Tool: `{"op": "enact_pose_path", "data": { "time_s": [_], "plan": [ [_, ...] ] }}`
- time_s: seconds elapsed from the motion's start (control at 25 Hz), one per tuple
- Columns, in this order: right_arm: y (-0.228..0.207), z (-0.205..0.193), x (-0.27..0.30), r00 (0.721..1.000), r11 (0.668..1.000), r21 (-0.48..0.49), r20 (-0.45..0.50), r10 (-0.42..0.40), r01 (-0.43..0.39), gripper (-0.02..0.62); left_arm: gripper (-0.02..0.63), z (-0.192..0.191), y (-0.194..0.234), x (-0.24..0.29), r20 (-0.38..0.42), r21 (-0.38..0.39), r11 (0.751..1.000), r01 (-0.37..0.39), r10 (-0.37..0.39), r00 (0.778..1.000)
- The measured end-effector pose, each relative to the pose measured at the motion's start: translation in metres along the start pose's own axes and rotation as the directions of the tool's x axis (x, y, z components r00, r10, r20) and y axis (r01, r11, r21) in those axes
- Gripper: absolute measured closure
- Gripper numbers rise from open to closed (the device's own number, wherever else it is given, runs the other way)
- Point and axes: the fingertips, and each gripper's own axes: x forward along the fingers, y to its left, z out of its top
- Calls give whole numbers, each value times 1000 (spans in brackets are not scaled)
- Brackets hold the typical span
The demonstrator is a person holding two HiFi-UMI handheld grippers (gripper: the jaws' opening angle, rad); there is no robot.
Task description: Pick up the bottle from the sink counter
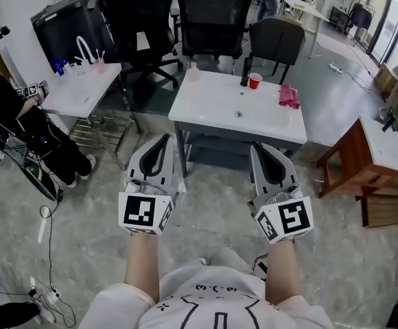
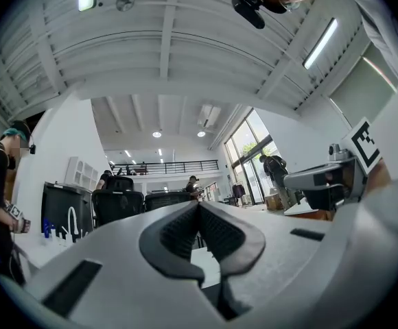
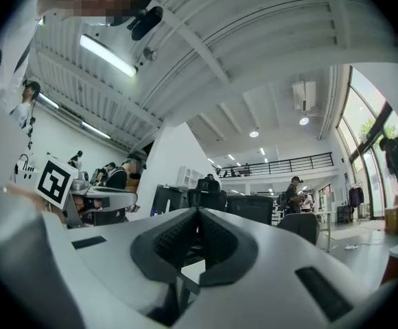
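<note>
None of the pickup was done: the left gripper (image 1: 162, 142) and right gripper (image 1: 259, 149) hung well short of the sink counter (image 1: 213, 105), each with its jaws pressed together on nothing. What looked like the bottle (image 1: 244, 76) stood untouched at the counter's far edge, just beside a red cup (image 1: 255, 81). Approach, opening and grasp were all left to do.

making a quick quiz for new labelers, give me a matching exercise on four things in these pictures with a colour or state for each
Things:
1. cup
2. cloth
3. side table
4. right gripper

Colour or state:
a. shut, nothing between the jaws
b. pink
c. red
d. brown wooden frame

Pairs: 1-c, 2-b, 3-d, 4-a
</note>
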Motion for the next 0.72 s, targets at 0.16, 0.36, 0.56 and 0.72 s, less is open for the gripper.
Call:
{"op": "enact_pose_path", "data": {
  "time_s": [0.16, 0.36, 0.56, 0.72],
  "plan": [
    [-6, -10, 18, 1000, 1000, -28, -1, -2, 2, 566, 598, -12, 11, 17, -14, -5, 1000, -15, 15, 1000],
    [-18, -32, 53, 999, 999, -13, -34, 29, -29, 566, 598, -29, 25, 48, -23, 0, 1000, -16, 16, 1000],
    [-44, -56, 94, 998, 999, -30, -55, 35, -37, 566, 598, -45, 42, 90, -27, 13, 999, -32, 33, 999],
    [-74, -74, 136, 997, 998, -20, -55, 52, -53, 566, 598, -61, 58, 136, -32, 19, 998, -54, 55, 998]
  ]
}}
